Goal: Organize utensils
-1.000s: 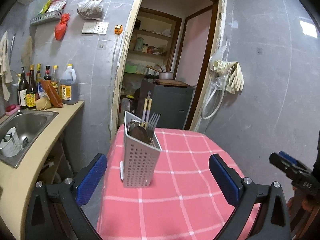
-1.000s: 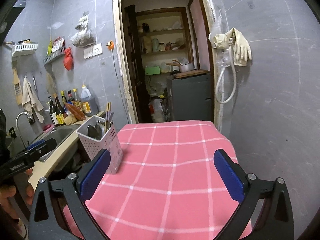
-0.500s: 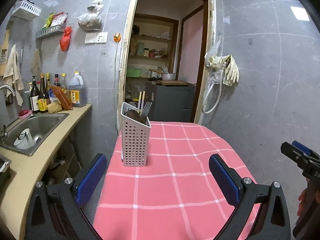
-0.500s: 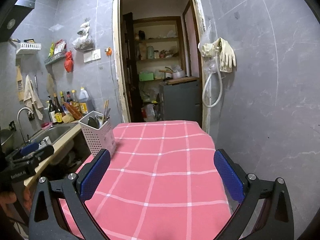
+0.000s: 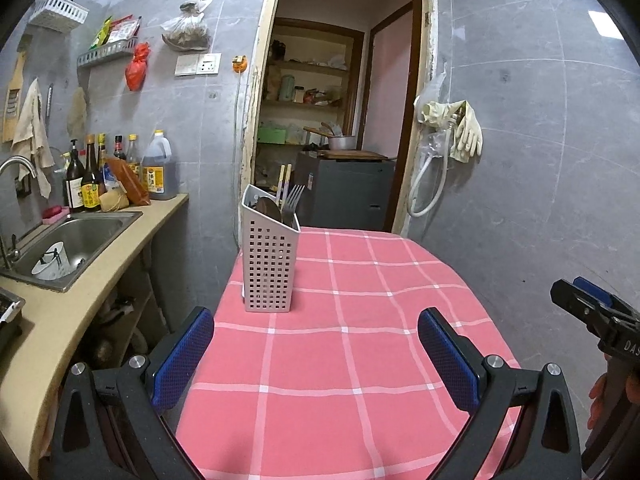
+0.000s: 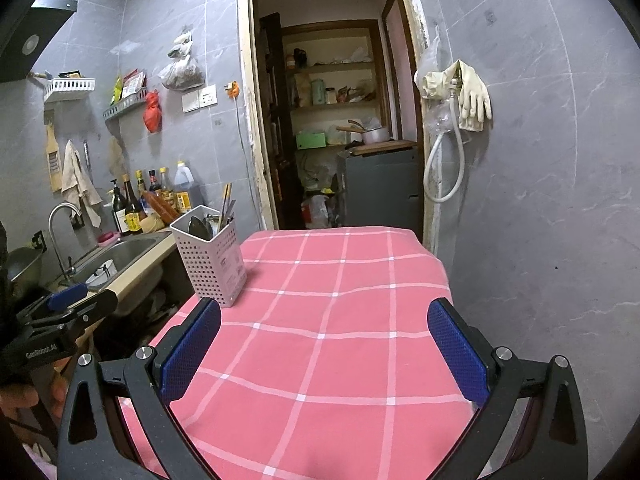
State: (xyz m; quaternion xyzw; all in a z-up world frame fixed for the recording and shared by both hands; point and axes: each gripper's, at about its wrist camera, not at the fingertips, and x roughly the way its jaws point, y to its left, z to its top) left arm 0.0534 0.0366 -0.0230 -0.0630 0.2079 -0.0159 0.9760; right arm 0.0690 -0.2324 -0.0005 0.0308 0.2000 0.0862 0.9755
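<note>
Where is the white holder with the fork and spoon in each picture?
Left wrist view: holder stands left of centre, on the pink cloth's left edge.
Right wrist view: holder is further left, at the cloth's left corner.
Shared landmark: the hanging gloves.

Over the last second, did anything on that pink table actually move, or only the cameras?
Only the grippers moved: both pulled back from the utensil holder, which looks smaller now. The left gripper and right gripper stayed open and empty. The holder, with fork, spoon and chopsticks inside, kept its place on the pink tablecloth.
</note>
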